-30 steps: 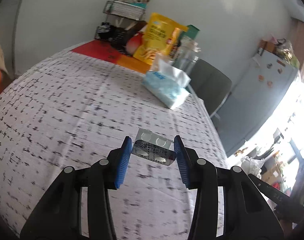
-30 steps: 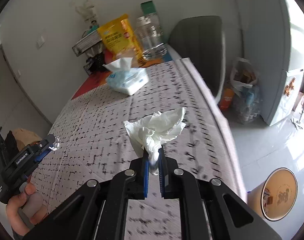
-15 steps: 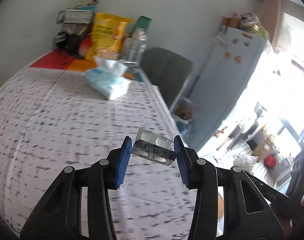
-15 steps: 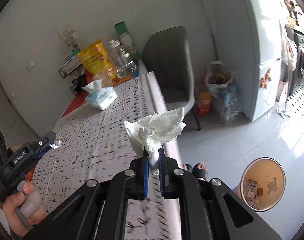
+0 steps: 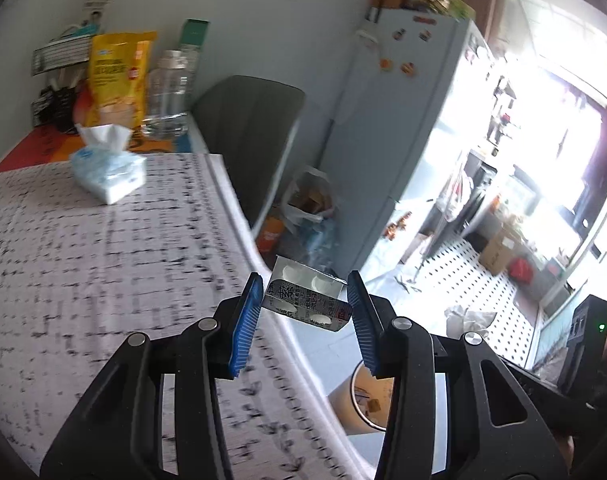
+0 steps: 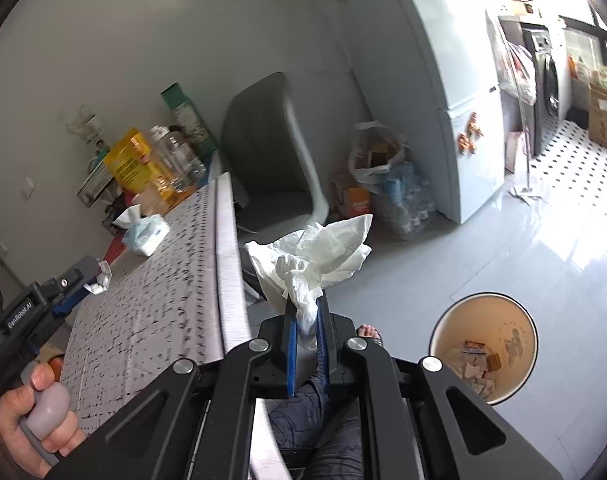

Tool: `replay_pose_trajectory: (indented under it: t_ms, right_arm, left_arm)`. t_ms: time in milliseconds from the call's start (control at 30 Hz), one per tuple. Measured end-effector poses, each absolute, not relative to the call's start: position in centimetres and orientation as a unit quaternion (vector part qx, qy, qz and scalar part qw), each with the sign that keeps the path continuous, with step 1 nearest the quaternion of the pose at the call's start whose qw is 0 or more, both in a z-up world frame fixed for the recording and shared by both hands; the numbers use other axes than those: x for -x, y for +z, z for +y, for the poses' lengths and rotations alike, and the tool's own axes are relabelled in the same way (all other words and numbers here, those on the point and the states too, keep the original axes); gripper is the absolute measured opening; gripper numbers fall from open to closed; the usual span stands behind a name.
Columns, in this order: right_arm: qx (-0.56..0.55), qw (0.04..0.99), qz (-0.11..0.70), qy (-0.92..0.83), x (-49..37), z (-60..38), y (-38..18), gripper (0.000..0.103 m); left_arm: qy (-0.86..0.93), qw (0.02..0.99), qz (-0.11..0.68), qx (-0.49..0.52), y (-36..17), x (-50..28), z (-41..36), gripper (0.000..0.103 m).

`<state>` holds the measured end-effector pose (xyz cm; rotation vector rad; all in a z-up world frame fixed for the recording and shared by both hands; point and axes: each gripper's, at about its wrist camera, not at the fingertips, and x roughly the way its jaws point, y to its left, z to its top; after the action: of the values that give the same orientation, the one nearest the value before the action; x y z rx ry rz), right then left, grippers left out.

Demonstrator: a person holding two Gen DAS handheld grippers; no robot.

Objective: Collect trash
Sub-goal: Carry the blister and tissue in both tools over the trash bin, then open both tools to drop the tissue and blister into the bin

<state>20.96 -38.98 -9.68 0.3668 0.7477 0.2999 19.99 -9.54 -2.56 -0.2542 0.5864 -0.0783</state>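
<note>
Surface (image 5: pixel 83 240) edge lies left of the bin (image 6: pixel 519 332). Right gripper (image 6: pixel 303 320) pinches a crumpled tissue (image 6: pixel 315 252) up-left of the bin; left gripper (image 5: pixel 305 304) clamps a blister pack (image 5: pixel 307 300), apparently above the bin's rim.

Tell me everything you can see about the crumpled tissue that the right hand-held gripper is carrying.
The crumpled tissue is white, thin, wrinkled paper, bunched at its lower end and fanning upward into loose folds. The right hand-held gripper pinches the bunched end between blue pads; nothing else touches it. It is held in the air past the table edge, above the floor, with the open trash bin to its lower right.
</note>
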Motion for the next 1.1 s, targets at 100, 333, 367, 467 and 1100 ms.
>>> replay_pose_trajectory:
  t_ms: [100,333,367,467,1100]
  right_arm:
    - [-0.188,0.903,0.364,0.133,-21.0,-40.8,-10.5,0.009]
    - [-0.214,0.894,0.380,0.100,-21.5,-44.9,-13.6,0.009]
    - [-0.219,0.892,0.385,0.094,-21.6,-45.6,-14.3,0.009]
    - [-0.231,0.886,0.395,0.081,-22.1,-47.1,-16.2,0.010]
    - [-0.298,0.845,0.444,0.002,-27.2,-54.6,-27.1,0.045]
  left_arm:
    - [-0.055,0.947,0.296,0.113,-2.8,-21.0,-11.8,0.044]
    - [-0.088,0.936,0.328,0.092,-5.1,-23.6,-16.7,0.044]
    - [-0.091,0.934,0.333,0.091,-5.4,-23.9,-17.2,0.044]
    - [-0.100,0.929,0.347,0.084,-6.7,-24.8,-18.9,0.044]
    - [-0.155,0.889,0.425,0.071,-13.7,-30.6,-27.3,0.044]
